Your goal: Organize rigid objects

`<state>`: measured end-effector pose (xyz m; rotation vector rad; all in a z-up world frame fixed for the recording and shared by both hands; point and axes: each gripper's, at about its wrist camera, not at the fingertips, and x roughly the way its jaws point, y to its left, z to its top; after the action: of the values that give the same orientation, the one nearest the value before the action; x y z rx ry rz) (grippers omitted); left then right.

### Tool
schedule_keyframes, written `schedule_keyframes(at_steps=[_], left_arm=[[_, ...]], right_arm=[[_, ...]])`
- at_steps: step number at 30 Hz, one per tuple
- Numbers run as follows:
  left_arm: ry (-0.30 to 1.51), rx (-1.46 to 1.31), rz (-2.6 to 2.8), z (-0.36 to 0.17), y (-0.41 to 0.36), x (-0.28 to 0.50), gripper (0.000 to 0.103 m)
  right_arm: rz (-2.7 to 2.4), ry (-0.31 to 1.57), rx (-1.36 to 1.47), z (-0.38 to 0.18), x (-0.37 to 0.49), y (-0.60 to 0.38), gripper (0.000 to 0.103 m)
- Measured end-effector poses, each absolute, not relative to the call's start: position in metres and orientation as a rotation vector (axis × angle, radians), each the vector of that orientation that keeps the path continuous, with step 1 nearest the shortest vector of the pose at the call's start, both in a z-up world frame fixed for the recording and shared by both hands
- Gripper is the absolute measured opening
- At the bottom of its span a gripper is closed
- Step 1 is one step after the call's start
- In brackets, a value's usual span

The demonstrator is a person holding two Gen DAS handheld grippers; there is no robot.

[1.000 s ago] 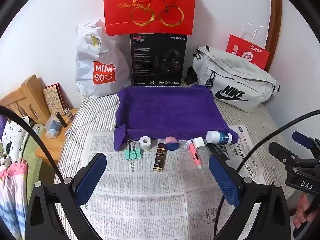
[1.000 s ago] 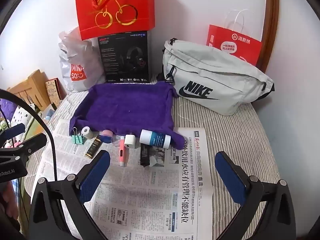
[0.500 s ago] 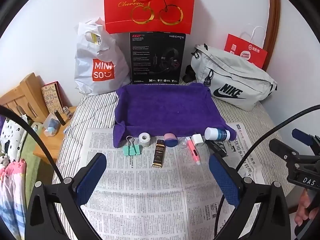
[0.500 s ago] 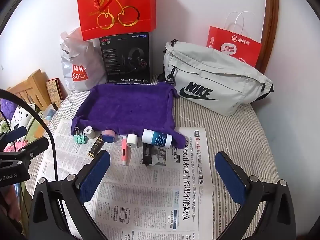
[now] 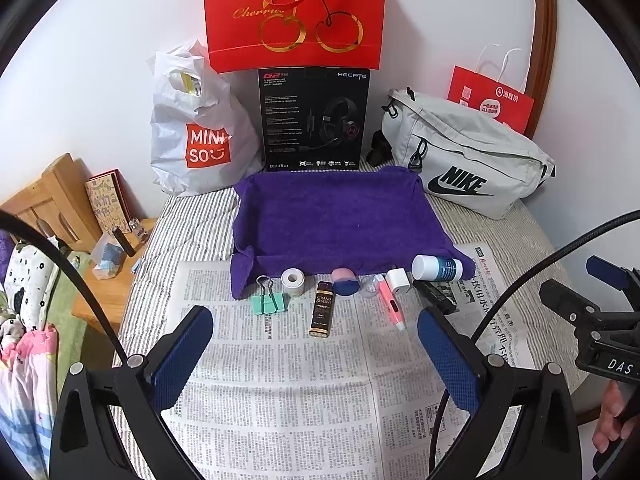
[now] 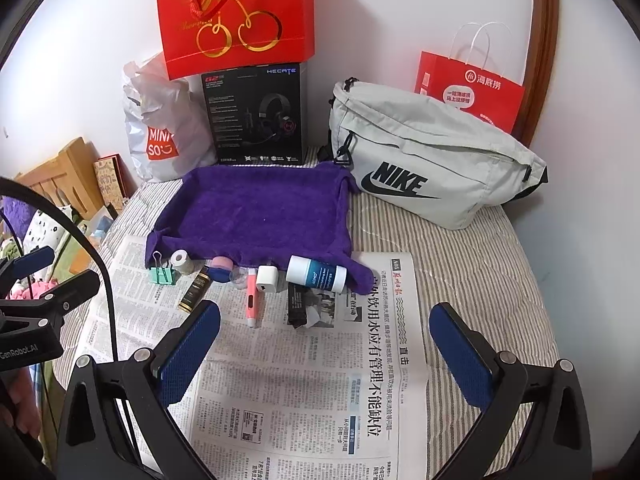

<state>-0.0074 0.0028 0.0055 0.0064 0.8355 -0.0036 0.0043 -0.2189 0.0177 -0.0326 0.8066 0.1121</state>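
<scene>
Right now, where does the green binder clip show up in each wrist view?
Left wrist: green binder clip sits left of centre, at the row's left end.
Right wrist: the clip lies far left, mid-height.
Shared landmark: in both it lies by the purple cloth tray's near-left corner.

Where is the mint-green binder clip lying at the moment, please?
The binder clip lies on the newspaper at the left end of the row of small items, just in front of the purple towel's left corner, beside the white tape roll.
</scene>
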Motion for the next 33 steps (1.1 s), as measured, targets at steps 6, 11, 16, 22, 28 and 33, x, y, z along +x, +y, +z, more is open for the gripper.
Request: schedule_keyframes(at_steps=[6, 11, 16, 22, 28, 33], left_arm=[[0.838, 0.011, 0.003, 0.0044, 0.0044, -0.0082, 0.103], [0.846, 0.008, 0.007, 0.0032, 0.0061, -0.0068, 0.103], [0.845, 0.002, 0.006, 0.0017, 0.0069, -0.0066, 0.103], [0.846, 0.004, 0.005, 0.0004, 0.0072, -0.0067, 0.103], [0.845, 0.006, -0.002, -0.0008, 0.0056, -0.0082, 0.103], [0.847, 0.006, 0.001, -0.0008, 0.0050, -0.0079, 0.103]], right_arm=[[0.118, 0.804, -0.030, 0.0191, 0.0039, -0.2195, 0.103], [0.118, 0.807, -0.029, 0.0201, 0.0040, -0.2182, 0.103], [0.115, 0.807, -0.028, 0.0208, 0.0037, -0.2172, 0.103], [0.115, 0.806, -0.026, 0.0215, 0.0039, -0.2178, 0.103], [0.113, 0.807, -0.024, 0.0214, 0.0029, -0.2178, 0.103], [0.115, 0.808, -0.028, 0.0212, 0.0026, -0.2170, 0.103]])
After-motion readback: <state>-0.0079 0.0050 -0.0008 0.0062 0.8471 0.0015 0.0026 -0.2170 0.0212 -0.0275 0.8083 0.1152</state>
